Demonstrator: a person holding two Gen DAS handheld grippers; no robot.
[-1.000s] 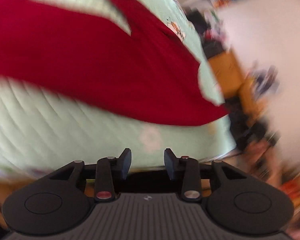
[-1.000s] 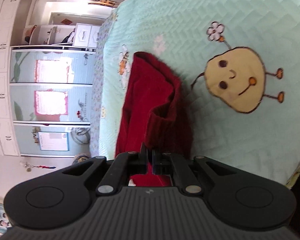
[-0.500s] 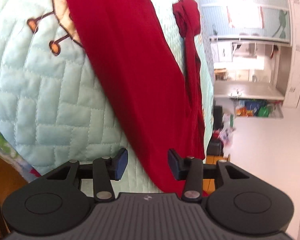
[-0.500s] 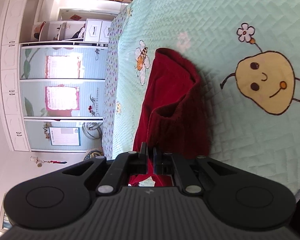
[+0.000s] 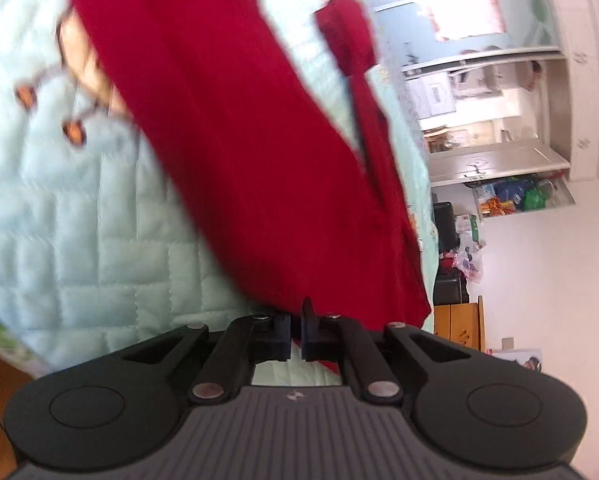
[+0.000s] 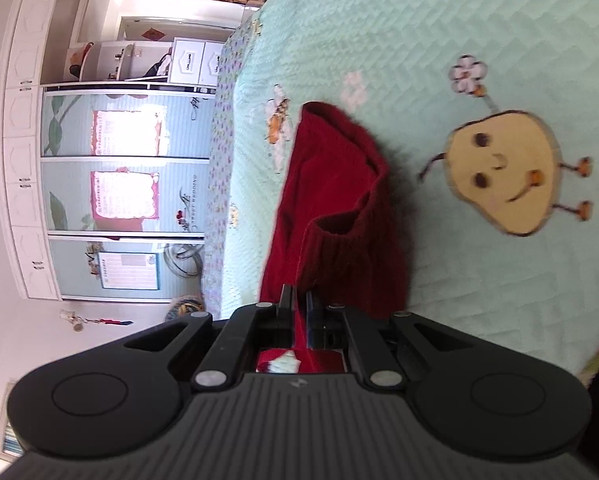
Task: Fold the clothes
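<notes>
Over the pale green quilted bedspread (image 6: 479, 20) the red garment (image 5: 235, 128) is spread and partly bunched, pinched at one edge by the closed left gripper (image 5: 296, 334) and at another by the closed right gripper (image 6: 298, 316), so equal tension should be kept for a straight crease.

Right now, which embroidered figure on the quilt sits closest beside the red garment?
The bee, touching the garment's far edge; the pear face and flower lie apart.
</notes>
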